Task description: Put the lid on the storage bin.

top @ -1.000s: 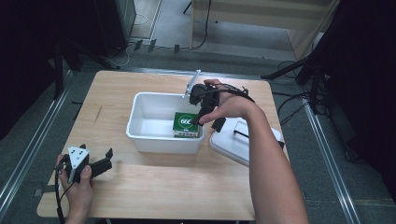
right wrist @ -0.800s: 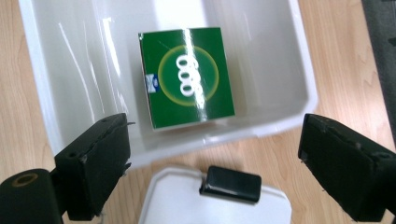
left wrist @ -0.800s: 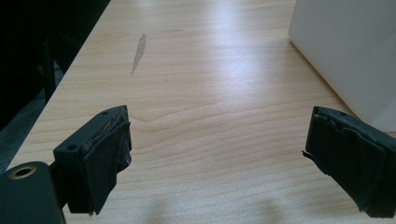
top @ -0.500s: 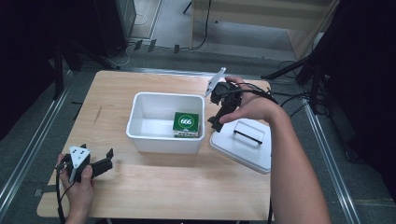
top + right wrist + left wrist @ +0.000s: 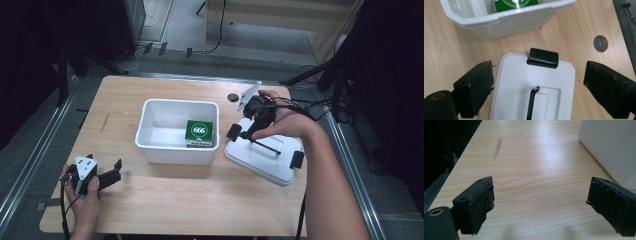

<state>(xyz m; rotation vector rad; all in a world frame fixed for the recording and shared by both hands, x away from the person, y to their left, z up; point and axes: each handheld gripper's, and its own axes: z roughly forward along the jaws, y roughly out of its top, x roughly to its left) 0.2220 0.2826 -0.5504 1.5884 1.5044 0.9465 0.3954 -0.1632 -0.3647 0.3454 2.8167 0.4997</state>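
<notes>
Right gripper [image 5: 248, 131] jaws wide apart, hovering over lid [image 5: 262, 160], which lies flat on table [image 5: 165, 200] right of bin [image 5: 177, 131]. Left gripper [image 5: 111, 176] also gaping, empty, near-left corner.

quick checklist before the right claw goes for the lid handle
1. Right claw open: ok, jaws wide apart.
2. Claw over the lid: ok, lid lies between the jaws in the right gripper view.
3. Black handle free: ok, nothing on it.
4. Bin ready: ok, open, green box inside.
5. Left claw out of the way: ok, open near the table's front left corner.
6. Lid clips unlatched: cannot tell.
</notes>
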